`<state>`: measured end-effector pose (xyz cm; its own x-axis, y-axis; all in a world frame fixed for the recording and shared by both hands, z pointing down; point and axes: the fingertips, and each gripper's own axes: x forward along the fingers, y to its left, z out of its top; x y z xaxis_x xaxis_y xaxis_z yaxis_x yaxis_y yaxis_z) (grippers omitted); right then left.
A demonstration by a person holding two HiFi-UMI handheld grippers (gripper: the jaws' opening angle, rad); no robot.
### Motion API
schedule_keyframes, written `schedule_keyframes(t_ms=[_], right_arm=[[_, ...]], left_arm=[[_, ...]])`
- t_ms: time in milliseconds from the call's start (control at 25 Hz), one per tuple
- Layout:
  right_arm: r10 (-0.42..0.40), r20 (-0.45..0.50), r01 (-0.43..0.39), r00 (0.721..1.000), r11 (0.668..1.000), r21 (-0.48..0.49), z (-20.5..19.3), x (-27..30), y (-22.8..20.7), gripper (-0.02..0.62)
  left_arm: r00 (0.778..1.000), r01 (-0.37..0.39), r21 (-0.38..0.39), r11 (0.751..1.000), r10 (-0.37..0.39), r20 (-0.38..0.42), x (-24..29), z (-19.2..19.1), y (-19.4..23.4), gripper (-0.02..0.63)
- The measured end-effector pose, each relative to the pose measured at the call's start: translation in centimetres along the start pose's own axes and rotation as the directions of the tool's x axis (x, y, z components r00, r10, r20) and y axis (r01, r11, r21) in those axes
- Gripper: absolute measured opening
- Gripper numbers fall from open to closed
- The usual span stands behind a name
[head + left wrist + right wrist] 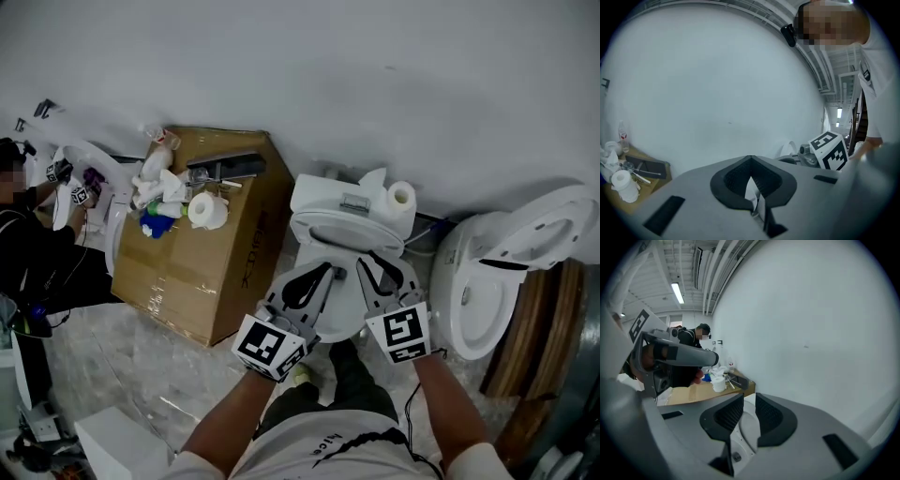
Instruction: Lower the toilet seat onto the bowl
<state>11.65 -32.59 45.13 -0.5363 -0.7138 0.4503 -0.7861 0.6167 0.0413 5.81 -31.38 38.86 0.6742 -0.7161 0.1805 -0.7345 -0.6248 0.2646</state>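
Observation:
A white toilet (339, 217) stands against the wall, a paper roll (401, 198) on its tank. Its white seat (349, 232) lies low over the bowl, the front half hidden under both grippers, so I cannot tell if it rests flat. My left gripper (327, 269) hovers over the bowl's left side, its fingertips touching, with only a white sliver showing behind them in the left gripper view. My right gripper (367, 263) is over the right side; its jaws stand apart, and the seat's white curve (746, 427) shows in the gap, untouched by the pads.
A cardboard box (211, 267) at the left carries paper rolls, bottles and tools. Another person (33, 253) works at the far left. A second toilet (506, 267) with a raised seat stands at the right beside wooden boards. My own legs are below the bowl.

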Motion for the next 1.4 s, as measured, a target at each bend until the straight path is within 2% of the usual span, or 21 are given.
schedule_keyframes(t_ms=[280, 480, 720, 1000, 1240, 1400], right_arm=[[-0.021, -0.079, 0.009, 0.997, 0.989, -0.148, -3.7, 4.7, -2.3, 0.089], [-0.042, -0.159, 0.001, 0.986, 0.969, -0.248, -7.0, 7.8, -4.1, 0.094], [-0.054, -0.213, -0.022, 0.976, 0.941, -0.338, -9.1, 10.3, -4.7, 0.094], [-0.076, -0.244, -0.029, 0.967, 0.915, -0.403, -10.2, 11.6, -5.3, 0.094], [-0.126, -0.247, -0.001, 0.961, 0.888, -0.459, -10.5, 12.0, -5.3, 0.092], [-0.151, -0.249, 0.006, 0.957, 0.865, -0.502, -10.5, 11.8, -5.1, 0.064]], left_arm=[[0.999, -0.016, -0.019, 1.000, 0.016, -0.029, 3.0, -2.7, 2.5, 0.011], [0.998, -0.034, -0.041, 0.999, 0.032, -0.054, 4.0, -3.9, 3.5, 0.011], [0.996, -0.046, -0.070, 0.997, 0.040, -0.076, 4.4, -5.2, 4.2, 0.011], [0.996, -0.050, -0.076, 0.996, 0.044, -0.078, 4.6, -5.4, 4.7, 0.011], [0.995, -0.059, -0.086, 0.995, 0.052, -0.082, 4.3, -5.6, 5.0, 0.011], [0.996, -0.059, -0.089, 0.994, 0.053, -0.073, 3.6, -5.9, 5.0, 0.011]])
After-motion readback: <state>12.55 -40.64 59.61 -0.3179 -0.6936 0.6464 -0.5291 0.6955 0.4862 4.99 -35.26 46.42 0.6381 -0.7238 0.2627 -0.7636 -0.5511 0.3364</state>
